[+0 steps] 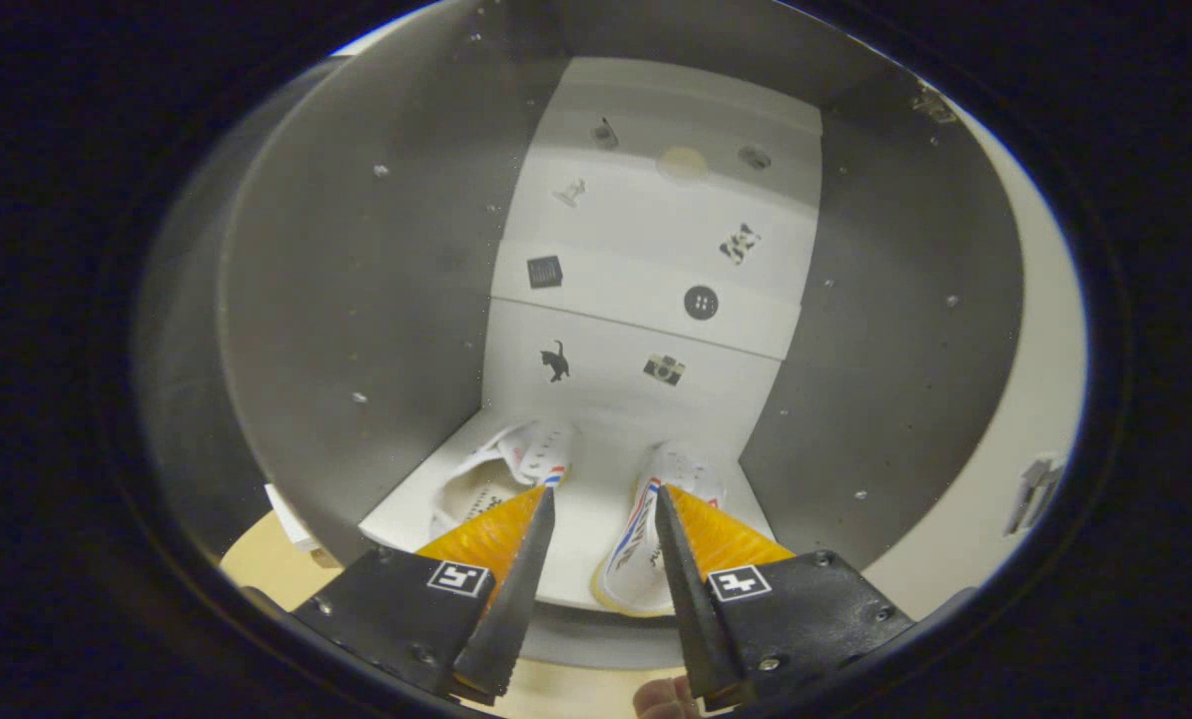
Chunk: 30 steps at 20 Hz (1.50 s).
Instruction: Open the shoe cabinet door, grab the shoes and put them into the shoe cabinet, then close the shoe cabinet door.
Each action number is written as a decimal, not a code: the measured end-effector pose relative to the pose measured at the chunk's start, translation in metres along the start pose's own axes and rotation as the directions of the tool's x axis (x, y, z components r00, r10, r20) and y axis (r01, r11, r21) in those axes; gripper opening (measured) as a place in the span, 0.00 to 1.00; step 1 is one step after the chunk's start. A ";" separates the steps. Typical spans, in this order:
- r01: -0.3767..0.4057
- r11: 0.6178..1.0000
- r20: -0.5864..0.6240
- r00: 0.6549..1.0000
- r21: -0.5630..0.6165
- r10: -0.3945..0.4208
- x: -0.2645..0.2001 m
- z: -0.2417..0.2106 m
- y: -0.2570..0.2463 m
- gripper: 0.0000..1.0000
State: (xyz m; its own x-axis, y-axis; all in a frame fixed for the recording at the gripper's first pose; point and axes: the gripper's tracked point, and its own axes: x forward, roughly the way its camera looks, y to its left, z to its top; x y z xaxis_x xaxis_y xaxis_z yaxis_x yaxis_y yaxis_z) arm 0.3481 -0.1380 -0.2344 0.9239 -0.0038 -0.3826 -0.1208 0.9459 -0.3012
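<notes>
I look into the open shoe cabinet, whose grey side walls frame a white back panel dotted with small stickers. Two white shoes stand on its white bottom shelf. The left shoe lies just beyond my left finger. The right shoe, with red and blue stripes, sits partly behind my right finger and pokes over the shelf's front edge. My gripper is open in front of the shelf, and nothing is pressed between its fingers.
The cabinet's pale outer side runs along the right, with a small fitting on it. A light wooden floor shows below the cabinet at the left. A fingertip of a person's hand peeks in under the gripper.
</notes>
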 end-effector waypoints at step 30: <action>0.165 0.941 0.151 0.965 0.297 -0.217 -0.439 -0.057 -0.237 1.00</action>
State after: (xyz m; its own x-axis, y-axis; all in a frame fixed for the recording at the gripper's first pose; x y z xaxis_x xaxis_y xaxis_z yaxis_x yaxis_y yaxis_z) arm -0.0492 -0.3789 -0.0450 0.9721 -0.1597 -0.1720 0.1465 0.9854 -0.0869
